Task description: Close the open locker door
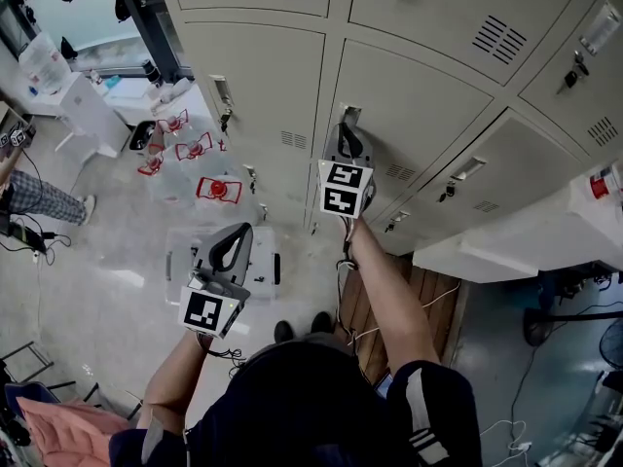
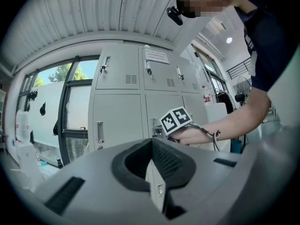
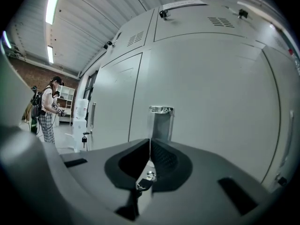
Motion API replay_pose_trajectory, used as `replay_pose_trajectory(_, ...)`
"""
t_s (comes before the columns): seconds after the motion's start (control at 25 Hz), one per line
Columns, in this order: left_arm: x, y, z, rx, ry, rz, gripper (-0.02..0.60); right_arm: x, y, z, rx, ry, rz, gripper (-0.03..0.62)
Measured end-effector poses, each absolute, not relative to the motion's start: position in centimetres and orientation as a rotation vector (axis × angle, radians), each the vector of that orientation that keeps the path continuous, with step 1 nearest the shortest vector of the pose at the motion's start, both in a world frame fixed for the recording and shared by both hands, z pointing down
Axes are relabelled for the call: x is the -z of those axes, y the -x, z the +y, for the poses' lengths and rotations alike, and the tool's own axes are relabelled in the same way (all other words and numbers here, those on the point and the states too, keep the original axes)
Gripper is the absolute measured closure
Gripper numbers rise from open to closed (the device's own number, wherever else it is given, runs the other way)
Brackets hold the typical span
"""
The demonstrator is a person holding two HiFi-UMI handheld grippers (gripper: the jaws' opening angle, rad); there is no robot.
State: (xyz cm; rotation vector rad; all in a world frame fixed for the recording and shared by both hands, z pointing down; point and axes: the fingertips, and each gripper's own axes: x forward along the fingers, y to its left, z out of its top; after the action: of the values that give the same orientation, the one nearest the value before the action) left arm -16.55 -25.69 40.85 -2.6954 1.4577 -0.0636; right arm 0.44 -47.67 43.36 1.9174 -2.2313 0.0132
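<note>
Straight ahead of the right claw (image 3: 150, 146), whose jaws are pressed together and empty, stands the tall pale-grey metal locker door (image 3: 211, 102). Its long axis is upright and its face is toward the claw. It seems flush with the neighbouring door (image 3: 115, 107) at the claw's left, and its silver handle (image 3: 161, 121) is just above the jaw tips. The left claw (image 2: 151, 144), also closed on nothing, hangs well back over open grey floor (image 1: 97, 290).

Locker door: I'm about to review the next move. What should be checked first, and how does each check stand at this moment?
1. Right gripper: fingers together, nothing held: ok.
2. Right gripper aimed at the grey metal locker door, near its silver recessed handle: ok.
3. Fingers in contact with the door: cannot tell.
4. Door already fully shut in its frame: cannot tell.
5. Left gripper held back from the door, fingers together, empty: ok.
</note>
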Motion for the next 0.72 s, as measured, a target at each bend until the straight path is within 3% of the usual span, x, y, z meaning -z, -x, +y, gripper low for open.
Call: replay_pose_trajectory(0.72, -40.6, 16.0, -25.3, 0.058, 2.696, 1.448, 0.578, -41.1, 1.1, -41.2, 0.028, -1.782, -2.415, 0.597)
